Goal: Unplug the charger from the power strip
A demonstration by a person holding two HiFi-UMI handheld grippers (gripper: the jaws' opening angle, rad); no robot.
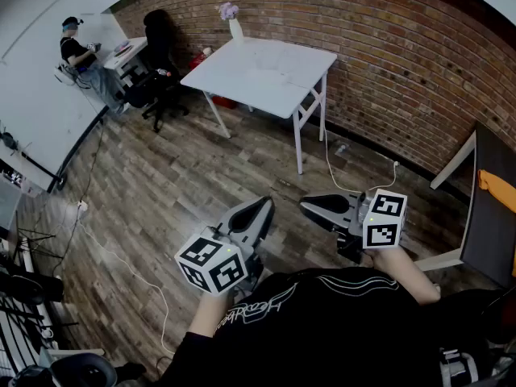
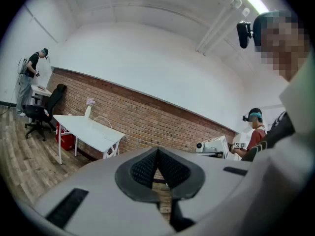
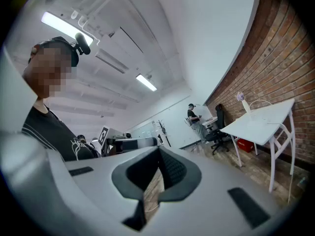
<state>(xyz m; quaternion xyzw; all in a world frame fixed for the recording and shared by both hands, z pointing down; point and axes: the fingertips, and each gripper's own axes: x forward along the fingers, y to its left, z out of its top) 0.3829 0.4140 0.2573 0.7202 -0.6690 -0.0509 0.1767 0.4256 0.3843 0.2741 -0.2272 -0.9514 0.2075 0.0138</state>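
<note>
Unplugging isn't starting yet: left gripper [image 1: 268, 203] and right gripper [image 1: 305, 205] are hovering closed and empty, charger unseen.

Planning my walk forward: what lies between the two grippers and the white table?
In the head view, bare wood floor separates the left gripper and right gripper from the white table; only a white cable trails beside its leg.

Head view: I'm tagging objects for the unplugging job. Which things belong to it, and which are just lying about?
Job: left gripper, right gripper, both shut and empty; perhaps the white cable on the floor. No power strip or charger can be made out.

Lying about: white table, vase, office chair, brick wall.
</note>
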